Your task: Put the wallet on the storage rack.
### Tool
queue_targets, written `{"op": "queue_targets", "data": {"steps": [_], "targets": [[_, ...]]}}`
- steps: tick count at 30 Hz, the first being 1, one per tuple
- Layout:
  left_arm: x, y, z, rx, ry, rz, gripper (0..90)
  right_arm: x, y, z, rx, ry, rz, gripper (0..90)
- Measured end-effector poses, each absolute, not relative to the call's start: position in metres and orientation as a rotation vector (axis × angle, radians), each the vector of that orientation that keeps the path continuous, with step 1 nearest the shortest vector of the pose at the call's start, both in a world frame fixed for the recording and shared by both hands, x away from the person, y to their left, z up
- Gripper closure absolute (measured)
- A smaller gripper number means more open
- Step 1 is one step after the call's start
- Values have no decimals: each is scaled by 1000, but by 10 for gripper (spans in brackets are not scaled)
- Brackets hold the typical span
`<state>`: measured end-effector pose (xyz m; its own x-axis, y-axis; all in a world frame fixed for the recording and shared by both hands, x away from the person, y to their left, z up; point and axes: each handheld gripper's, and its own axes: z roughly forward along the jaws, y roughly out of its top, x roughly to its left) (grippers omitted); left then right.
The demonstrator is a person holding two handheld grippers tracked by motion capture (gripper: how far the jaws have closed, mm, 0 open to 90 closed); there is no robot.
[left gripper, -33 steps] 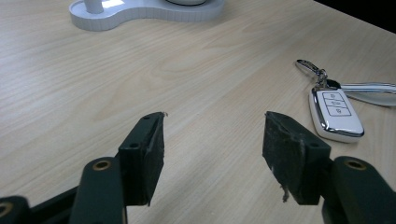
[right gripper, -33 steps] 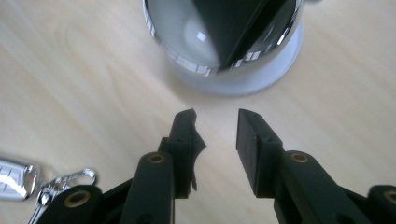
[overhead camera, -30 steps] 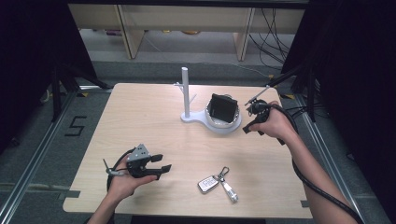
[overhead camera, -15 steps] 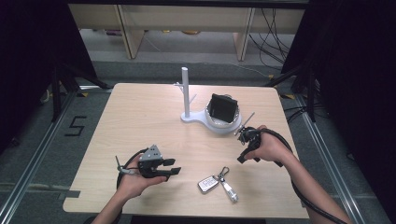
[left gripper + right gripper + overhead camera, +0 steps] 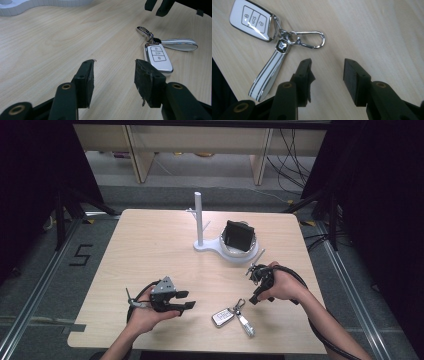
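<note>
Both claws gape, nothing between: left claw [image 5: 184, 301] and right claw [image 5: 255, 287] flank the key fob [image 5: 223, 316] (w/ strap) on the worktop [image 5: 150, 250]; right's jaws just widened.

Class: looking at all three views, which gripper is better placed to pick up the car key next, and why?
Probably the right gripper: its open jaws sit just short of the key ring's clip. The left gripper, also open, points past the key's side.

In the left gripper view the white stand base [image 5: 37, 5] is cut off by the top edge. The dark box [image 5: 237, 236] on the stand in the high view is too small to identify, perhaps a small case. The person's forearms leave that view's bottom edge.
</note>
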<state>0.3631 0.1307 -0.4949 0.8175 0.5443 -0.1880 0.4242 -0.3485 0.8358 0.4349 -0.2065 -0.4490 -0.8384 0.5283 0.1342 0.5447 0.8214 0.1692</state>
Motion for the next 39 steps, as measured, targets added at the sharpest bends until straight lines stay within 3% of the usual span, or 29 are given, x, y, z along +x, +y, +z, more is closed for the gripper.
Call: {"op": "queue_targets", "data": {"steps": [19, 39], "targets": [[362, 129, -498, 1988, 724, 154, 468, 439, -183, -464, -650, -2931, -300, 504], [363, 129, -500, 1984, 731, 146, 459, 439, -172, -476, -446, -2980, -289, 475]]}}
